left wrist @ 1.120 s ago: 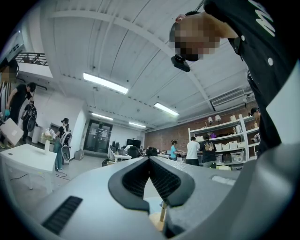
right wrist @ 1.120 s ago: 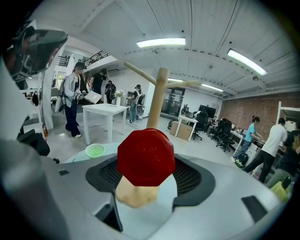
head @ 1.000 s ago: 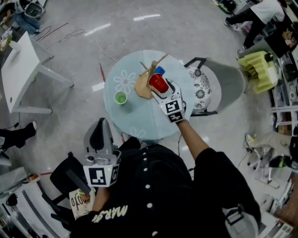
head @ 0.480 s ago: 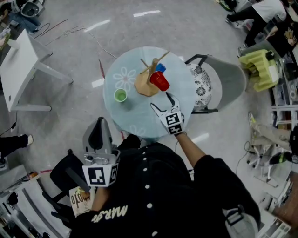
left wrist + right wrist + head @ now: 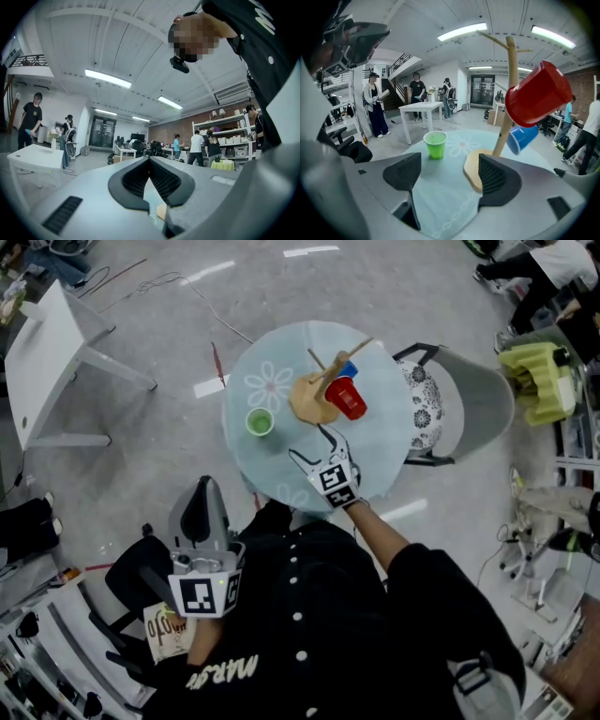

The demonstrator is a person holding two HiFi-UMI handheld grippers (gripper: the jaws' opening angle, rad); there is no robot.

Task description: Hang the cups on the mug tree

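The right gripper (image 5: 307, 443) hovered over the round surface (image 5: 384, 451), jaws wide apart and empty, near the upright green cup (image 5: 259, 421) and the mug tree (image 5: 315, 401). The red cup (image 5: 348, 397) and blue cup (image 5: 348, 369) hung on the tree's pegs. The left gripper (image 5: 150, 160) was held low, well clear of the surface, jaws together on nothing.

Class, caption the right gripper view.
Open right claw faces green cup; red cup and blue cup hang on mug tree.

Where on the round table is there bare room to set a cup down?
Bare: the far-left flower patch beyond the green cup, and the right rim past the mug tree. Crowded: at its base, under the red cup.
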